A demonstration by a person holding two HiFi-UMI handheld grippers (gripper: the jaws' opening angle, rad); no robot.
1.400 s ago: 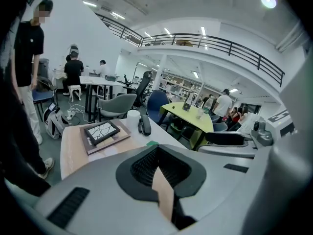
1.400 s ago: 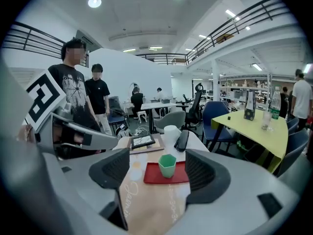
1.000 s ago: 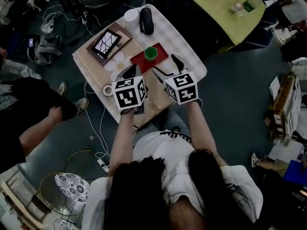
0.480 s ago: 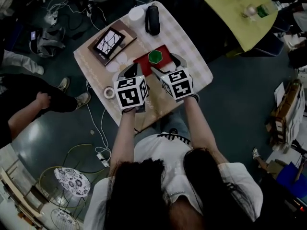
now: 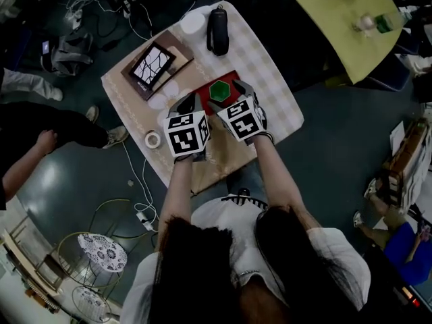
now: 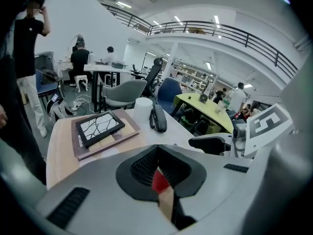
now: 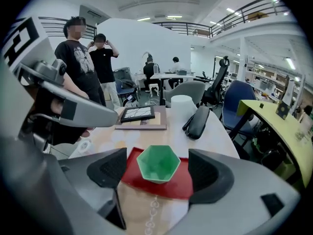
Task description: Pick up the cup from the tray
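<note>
On the red tray [image 7: 171,189], a green cup [image 7: 157,163] sits between the open right gripper's [image 7: 161,171] jaws; left gripper [image 6: 157,166] closed.

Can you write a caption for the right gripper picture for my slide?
The right gripper, jaws apart, aimed at the green cup standing on the red tray.

- The marker cube [image 5: 185,132] on my left gripper [image 5: 187,103] carries only black-and-white square code patterns, with no letters or digits I can read.
- The second marker cube [image 5: 241,119], on my right gripper [image 5: 227,96], carries patterns of the same kind.
- The black picture frame [image 6: 100,126] at the table's far left has small white print along its side edge, too blurred to read.
</note>
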